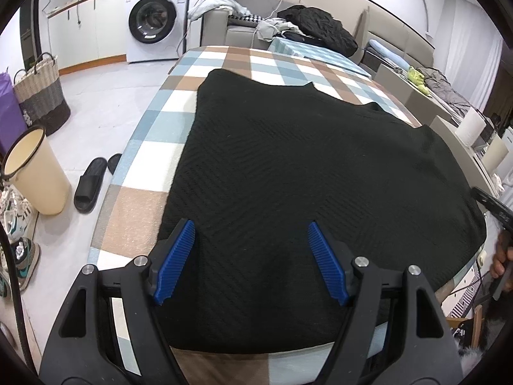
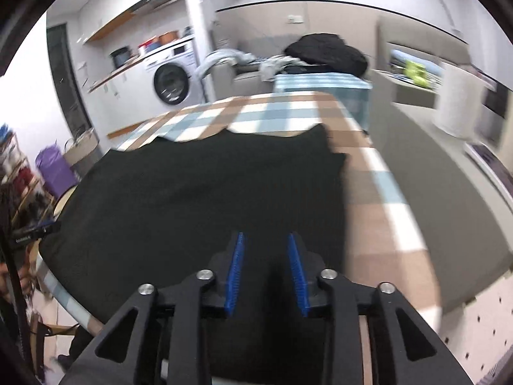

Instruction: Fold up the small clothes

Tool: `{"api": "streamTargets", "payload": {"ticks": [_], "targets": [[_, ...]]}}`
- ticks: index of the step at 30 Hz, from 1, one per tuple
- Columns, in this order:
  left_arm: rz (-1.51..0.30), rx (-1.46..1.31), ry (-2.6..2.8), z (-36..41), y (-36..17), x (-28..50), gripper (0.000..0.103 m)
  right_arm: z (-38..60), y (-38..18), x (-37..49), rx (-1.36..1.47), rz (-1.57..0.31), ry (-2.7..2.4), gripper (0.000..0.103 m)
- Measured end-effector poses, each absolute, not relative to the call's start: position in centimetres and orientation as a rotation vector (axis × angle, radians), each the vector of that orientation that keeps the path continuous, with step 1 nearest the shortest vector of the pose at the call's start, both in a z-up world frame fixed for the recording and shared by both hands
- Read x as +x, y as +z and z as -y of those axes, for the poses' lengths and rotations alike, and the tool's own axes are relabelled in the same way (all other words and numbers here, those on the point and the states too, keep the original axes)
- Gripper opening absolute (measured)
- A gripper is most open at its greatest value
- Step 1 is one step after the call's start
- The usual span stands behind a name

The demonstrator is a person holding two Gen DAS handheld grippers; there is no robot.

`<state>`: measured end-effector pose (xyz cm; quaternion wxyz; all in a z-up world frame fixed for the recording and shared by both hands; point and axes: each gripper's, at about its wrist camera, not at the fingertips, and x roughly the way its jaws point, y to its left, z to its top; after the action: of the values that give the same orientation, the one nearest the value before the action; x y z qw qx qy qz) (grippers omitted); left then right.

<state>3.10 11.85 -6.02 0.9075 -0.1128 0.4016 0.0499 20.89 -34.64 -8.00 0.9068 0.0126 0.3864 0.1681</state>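
A black knit garment [image 1: 304,173] lies spread flat on the checked tablecloth [image 1: 154,128]; its near part looks folded over into a straight near edge. My left gripper [image 1: 251,227] hovers over the garment's near left part, its blue pads wide apart with nothing between them. In the blurred right wrist view the same garment [image 2: 205,186] fills the middle. My right gripper [image 2: 264,237] is over its near right part, pads a narrow gap apart, with only the cloth lying below showing between them. A hand [image 1: 500,263] holding the right gripper's dark body shows at the left view's right edge.
The table's left edge drops to a tiled floor with black slippers [image 1: 88,186], a cream bin [image 1: 35,170], a woven basket [image 1: 41,93] and shoes. A washing machine [image 1: 154,19] and a sofa piled with clothes [image 1: 317,25] stand behind. Bare tablecloth [image 2: 378,192] lies right of the garment.
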Motion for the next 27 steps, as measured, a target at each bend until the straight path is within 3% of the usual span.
{"api": "streamTargets", "payload": {"ticks": [7,9,13,27], "targets": [[-0.834,-0.158,0.079,-10.0,-6.3,3.6,0.072,28.5,-11.4,21.9,-0.198,-0.838,0.372,0.043],[-0.843,-0.159,0.072,-9.7,-6.6,3.9,0.072,29.7,-11.5,21.7,-0.179,-0.824,0.348,0.049],[-0.843,-0.134,0.071,-9.0,-6.9,4.1,0.073,33.3,-11.9,21.4,-0.084,-0.813,0.270,0.049],[-0.850,-0.020,-0.008,-5.4,-6.9,3.7,0.073,31.4,-11.9,19.1,-0.147,-0.790,0.310,0.063]]}}
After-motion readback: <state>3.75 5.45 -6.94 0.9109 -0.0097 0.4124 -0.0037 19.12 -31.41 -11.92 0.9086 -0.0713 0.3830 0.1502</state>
